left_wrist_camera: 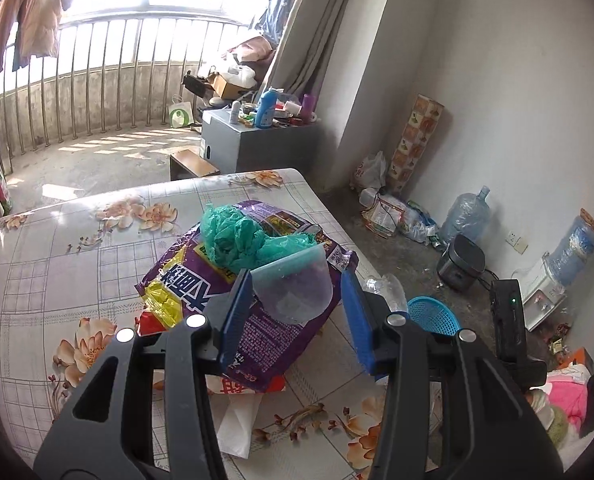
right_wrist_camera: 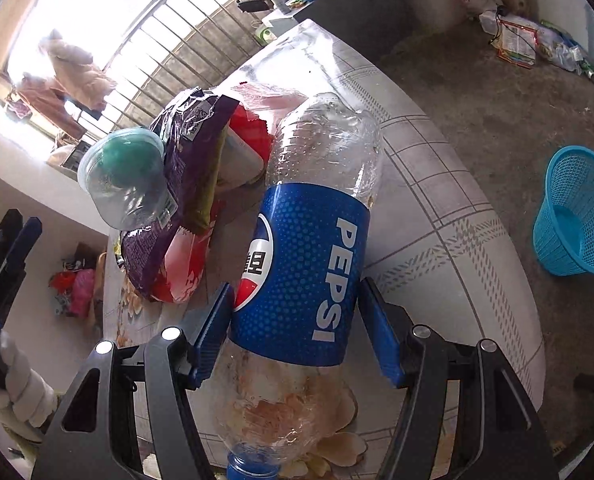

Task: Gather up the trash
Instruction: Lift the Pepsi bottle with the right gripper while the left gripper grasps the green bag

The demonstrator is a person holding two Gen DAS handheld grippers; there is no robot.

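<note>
Spotter: Bottle first. The right gripper (right_wrist_camera: 297, 288) has its pads pressed on the blue label of the Pepsi bottle (right_wrist_camera: 309, 264), one on each side. The cap points back at the camera and the crumpled clear end points away. I judge it a firm hold, with the fingers fairly wide because the bottle is wide.

Planner: And the other hand?

Spotter: The left gripper (left_wrist_camera: 297, 280) has its fingers moderately apart with nothing between the pads. From its camera the clear cup (right_wrist_camera: 125, 184) seems framed by them. From the right wrist, though, that gripper sits off at 9 o'clock, apart from the cup.

Planner: So what remains on the table (left_wrist_camera: 57, 248)?

Spotter: From the left wrist, nearest is a white paper (left_wrist_camera: 237, 420) at 6 o'clock. Next comes the purple snack bag (left_wrist_camera: 257, 344), lying over a red packet (right_wrist_camera: 185, 264). The cup rests on the purple bag, and a green plastic bag (left_wrist_camera: 233, 236) sits behind the cup towards 12 o'clock.

Planner: Anything collected yet?

Spotter: From the right wrist the blue basket (right_wrist_camera: 569, 240) stands on the floor at 3 o'clock, well apart from the table. Its inside looks bare. I'd call this an early stage: one item in hand, none dropped in, five to go.
</note>
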